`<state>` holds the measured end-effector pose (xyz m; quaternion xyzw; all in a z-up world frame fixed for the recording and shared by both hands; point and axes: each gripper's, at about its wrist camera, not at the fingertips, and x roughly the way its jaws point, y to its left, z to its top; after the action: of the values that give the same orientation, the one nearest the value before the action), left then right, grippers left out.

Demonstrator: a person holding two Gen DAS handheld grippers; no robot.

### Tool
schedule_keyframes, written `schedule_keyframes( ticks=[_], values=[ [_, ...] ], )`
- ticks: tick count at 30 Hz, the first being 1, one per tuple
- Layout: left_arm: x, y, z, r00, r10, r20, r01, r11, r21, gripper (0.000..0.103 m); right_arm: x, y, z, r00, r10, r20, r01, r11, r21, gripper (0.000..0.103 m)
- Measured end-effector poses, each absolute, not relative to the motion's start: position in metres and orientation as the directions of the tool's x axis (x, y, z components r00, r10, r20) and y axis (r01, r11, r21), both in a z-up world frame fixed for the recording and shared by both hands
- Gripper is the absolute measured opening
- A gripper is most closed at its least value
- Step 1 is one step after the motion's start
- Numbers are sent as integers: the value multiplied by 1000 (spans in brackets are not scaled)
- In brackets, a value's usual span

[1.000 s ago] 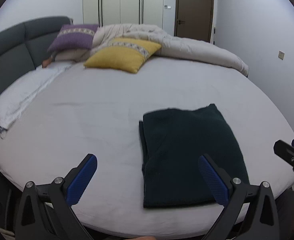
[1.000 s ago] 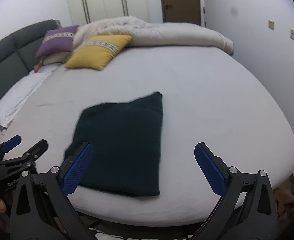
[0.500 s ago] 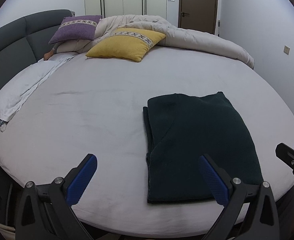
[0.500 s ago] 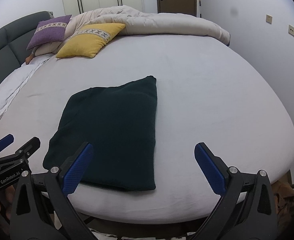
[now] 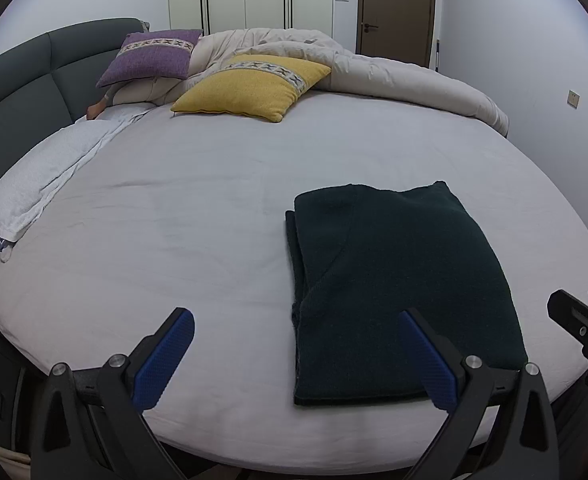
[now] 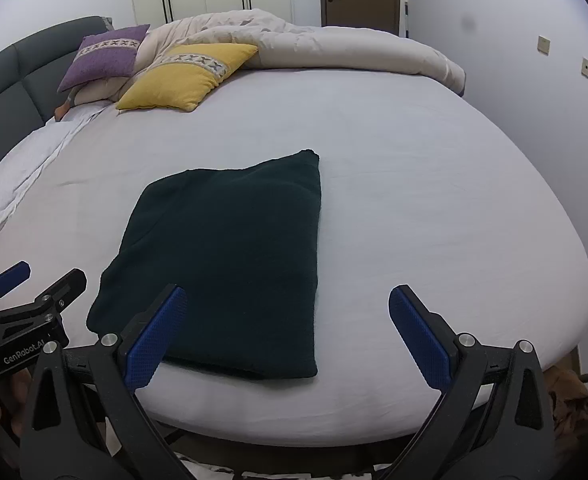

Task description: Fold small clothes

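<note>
A dark green garment (image 5: 394, 280) lies folded flat in a rectangle on the white bed sheet (image 5: 174, 240), near the front edge; it also shows in the right wrist view (image 6: 230, 256). My left gripper (image 5: 294, 356) is open and empty, held above the bed's front edge, left of the garment. My right gripper (image 6: 286, 328) is open and empty, held above the garment's near right corner. Each gripper shows at the edge of the other's view: the right gripper (image 5: 586, 320), the left gripper (image 6: 26, 292).
A yellow cushion (image 5: 254, 84) and a purple cushion (image 5: 150, 56) lie at the far side with a bunched beige duvet (image 5: 394, 76). A white pillow (image 5: 42, 176) lies at left by the grey headboard (image 5: 18, 92). Wardrobe and door stand behind.
Both grippers have risen and drawn back a little from the bed, so the garment sits higher in both views. The garment has not moved; both jaws stay open.
</note>
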<state>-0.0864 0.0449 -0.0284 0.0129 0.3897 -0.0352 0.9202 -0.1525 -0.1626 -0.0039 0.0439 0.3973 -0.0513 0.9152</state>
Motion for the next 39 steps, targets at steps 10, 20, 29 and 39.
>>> schedule_keyframes(
  ticks=[10, 20, 29, 39],
  values=[
    [-88, 44, -30, 691, -53, -721, 73, 997, -3, 103, -153, -158, -5, 678, -60, -732, 130, 991, 38, 102],
    [-86, 47, -34, 685, -56, -726, 74, 997, -7, 103, -149, -156, -9, 674, -56, -737, 123, 992, 36, 102],
    [-86, 47, -34, 684, -57, -727, 73, 997, -10, 103, -148, -156, -10, 674, -56, -737, 122, 992, 37, 102],
    [-86, 48, -35, 681, -57, -730, 71, 997, -12, 103, -148, -154, -11, 673, -56, -738, 121, 992, 35, 102]
  ],
)
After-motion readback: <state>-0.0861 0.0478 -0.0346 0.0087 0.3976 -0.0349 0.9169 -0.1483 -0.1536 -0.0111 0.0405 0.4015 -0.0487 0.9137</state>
